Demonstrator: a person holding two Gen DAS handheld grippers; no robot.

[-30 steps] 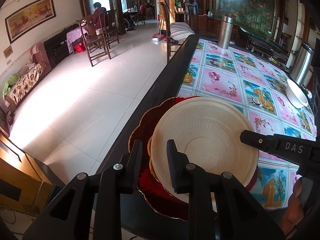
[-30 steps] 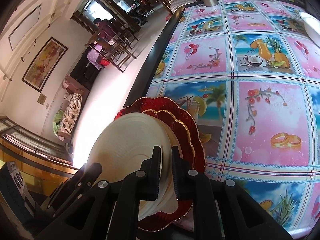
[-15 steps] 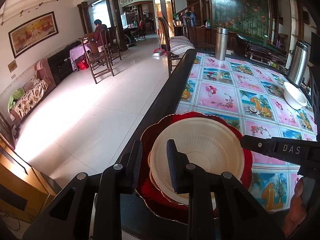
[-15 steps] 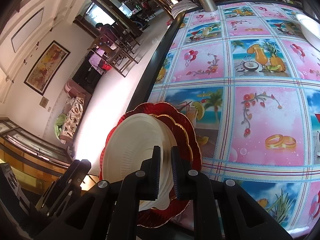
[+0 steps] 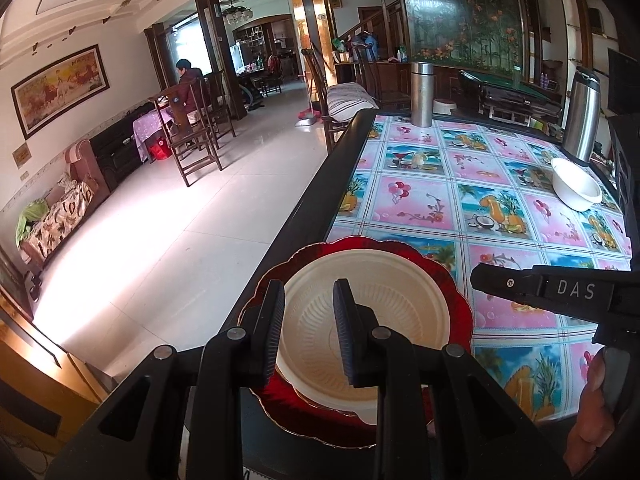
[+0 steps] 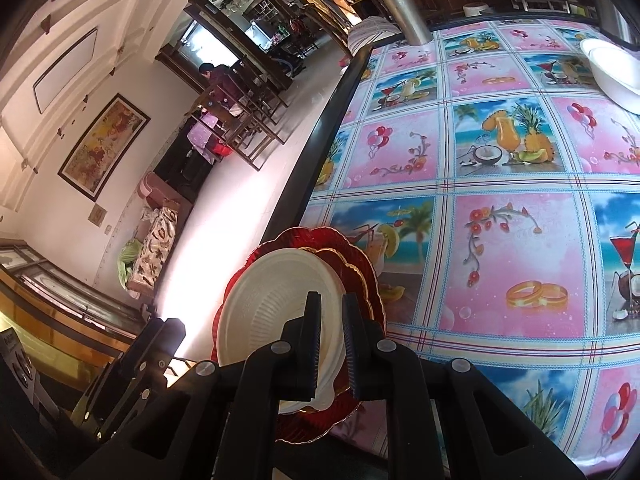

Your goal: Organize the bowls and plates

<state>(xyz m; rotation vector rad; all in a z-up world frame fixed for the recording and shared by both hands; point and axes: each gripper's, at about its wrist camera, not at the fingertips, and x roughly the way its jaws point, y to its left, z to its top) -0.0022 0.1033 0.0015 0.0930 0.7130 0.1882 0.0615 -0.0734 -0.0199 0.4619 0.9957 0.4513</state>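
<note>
Where the left wrist view looks down along the tool, the table [image 5: 460,184] fills the frame from 12 to 4 o'clock. It has a pink and blue picture-tile cloth and a dark border.

1. Large red scalloped plate [image 5: 454,284]: gold-edged. It lies at 6 o'clock in both views, at the near left corner of the table, partly on the dark border. It is the base of the stack.
2. Cream ribbed plate [image 5: 384,292]: topmost item, right way up, nested inside the red rim.
3. Smaller red plate [image 6: 362,280]: gold-rimmed. In the right wrist view, only its edge shows, between the cream plate and the large red one, toward 3 o'clock of the stack.
4. White bowl [image 5: 576,188]: at 2 o'clock in the left wrist view, well apart from the stack, near the far right edge.
5. Steel flask [image 5: 422,94]: upright at 12 o'clock on the far edge. Second steel flask [image 5: 582,116]: upright at 2 o'clock, just behind the bowl.
6. Left gripper [image 5: 308,332]: above the stack. Jaws stand at a narrow gap; nothing is between the pads.
7. Right gripper [image 6: 329,340]: jaws almost together and holding nothing. In the left wrist view, its tip sits at 3 o'clock of the stack, clear of the rim.
</note>
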